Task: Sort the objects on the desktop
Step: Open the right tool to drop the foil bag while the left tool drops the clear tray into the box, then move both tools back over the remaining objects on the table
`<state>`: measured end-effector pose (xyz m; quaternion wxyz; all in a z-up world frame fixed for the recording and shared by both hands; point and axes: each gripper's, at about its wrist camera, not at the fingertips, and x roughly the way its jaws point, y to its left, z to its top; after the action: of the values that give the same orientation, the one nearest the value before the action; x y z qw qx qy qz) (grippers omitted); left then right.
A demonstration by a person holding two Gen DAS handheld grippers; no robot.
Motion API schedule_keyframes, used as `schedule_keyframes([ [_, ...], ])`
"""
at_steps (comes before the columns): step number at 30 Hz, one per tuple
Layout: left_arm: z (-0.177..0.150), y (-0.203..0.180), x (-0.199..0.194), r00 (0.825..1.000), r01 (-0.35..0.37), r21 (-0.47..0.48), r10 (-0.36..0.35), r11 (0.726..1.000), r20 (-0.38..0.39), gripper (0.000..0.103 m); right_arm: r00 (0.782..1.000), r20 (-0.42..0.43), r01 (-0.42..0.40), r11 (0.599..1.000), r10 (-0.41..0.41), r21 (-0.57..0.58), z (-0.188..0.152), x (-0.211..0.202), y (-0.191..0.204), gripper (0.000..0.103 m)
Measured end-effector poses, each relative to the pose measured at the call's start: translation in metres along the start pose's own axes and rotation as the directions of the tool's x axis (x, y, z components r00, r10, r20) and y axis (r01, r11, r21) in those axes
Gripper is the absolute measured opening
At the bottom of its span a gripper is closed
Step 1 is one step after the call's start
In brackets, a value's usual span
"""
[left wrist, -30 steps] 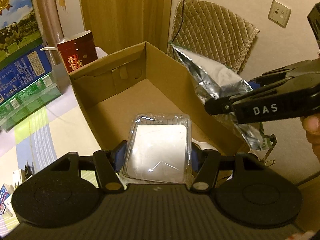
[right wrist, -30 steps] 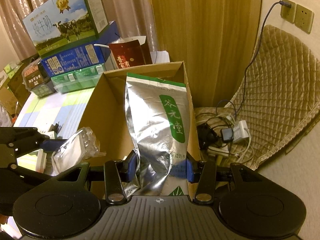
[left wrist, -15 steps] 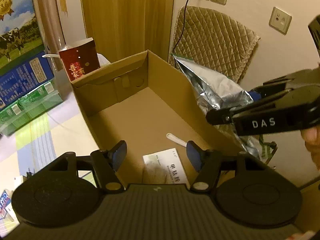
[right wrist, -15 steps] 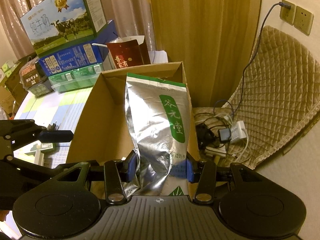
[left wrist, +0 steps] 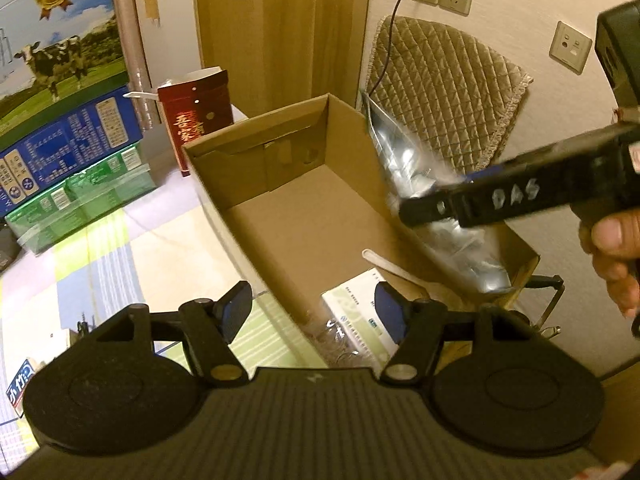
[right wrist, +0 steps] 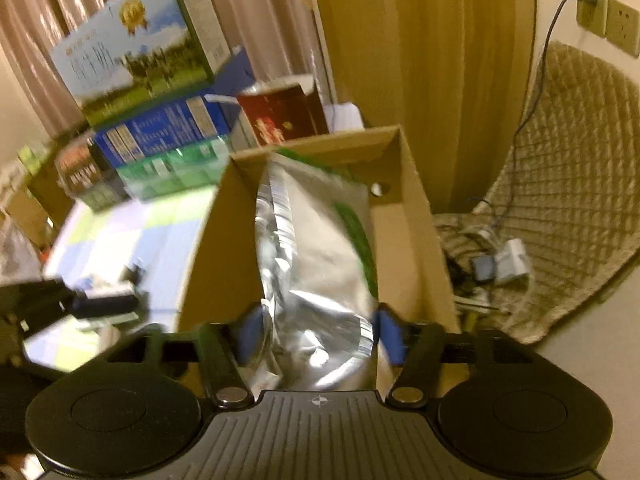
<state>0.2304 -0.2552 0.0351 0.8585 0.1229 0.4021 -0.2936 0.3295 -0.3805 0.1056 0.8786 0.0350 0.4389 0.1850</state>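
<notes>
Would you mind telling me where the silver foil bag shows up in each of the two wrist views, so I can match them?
Left wrist view: the silver foil bag is right of centre, over the right wall of the cardboard box, held by the right gripper.
Right wrist view: the bag fills the centre, between the gripper's fingers.
Shared landmark: the dark red carton behind the box.

The left gripper [left wrist: 312, 310] is held above the near left wall of the cardboard box [left wrist: 280, 216], jaws spread wide with nothing between them. The right gripper [right wrist: 316, 330] is held over the box's near right side, its blue pads [right wrist: 387, 338] pressed against the silver pouch [right wrist: 316, 264]. A hand [left wrist: 612, 256] grasps the right gripper's handle.
</notes>
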Motion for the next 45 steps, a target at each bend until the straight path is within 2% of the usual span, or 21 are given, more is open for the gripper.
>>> schedule_keyframes([
  [6, -0.011, 0.011, -0.013, 1.0, -0.007, -0.016, 0.007, 1.0, 0.01, 0.066, 0.999, 0.037, 0.03, 0.999, -0.029, -0.021, -0.003, -0.014, 0.003, 0.072],
  [10, -0.02, 0.016, -0.024, 1.0, -0.015, -0.026, 0.016, 1.0, 0.012, 0.067, 0.998, 0.054, 0.033, 0.999, -0.032, -0.026, -0.01, -0.027, 0.008, 0.079],
  [20, -0.047, 0.029, -0.065, 0.999, -0.038, -0.06, 0.039, 0.997, 0.028, 0.071, 0.999, 0.046, 0.029, 0.996, -0.025, -0.086, -0.049, -0.054, 0.044, 0.09],
  [29, -0.08, 0.046, -0.109, 0.996, -0.07, -0.08, 0.074, 0.994, 0.046, 0.086, 0.999, 0.043, 0.009, 0.986, -0.002, -0.166, -0.075, -0.071, 0.085, 0.101],
  [35, -0.102, 0.067, -0.136, 0.992, -0.111, -0.09, 0.116, 0.99, 0.055, 0.1, 0.999, 0.043, 0.001, 0.968, 0.01, -0.249, -0.085, -0.074, 0.116, 0.101],
  [45, -0.14, 0.108, -0.161, 0.98, -0.194, -0.101, 0.198, 0.976, 0.026, 0.102, 0.999, 0.029, -0.002, 0.921, 0.014, -0.39, -0.101, -0.064, 0.156, 0.101],
])
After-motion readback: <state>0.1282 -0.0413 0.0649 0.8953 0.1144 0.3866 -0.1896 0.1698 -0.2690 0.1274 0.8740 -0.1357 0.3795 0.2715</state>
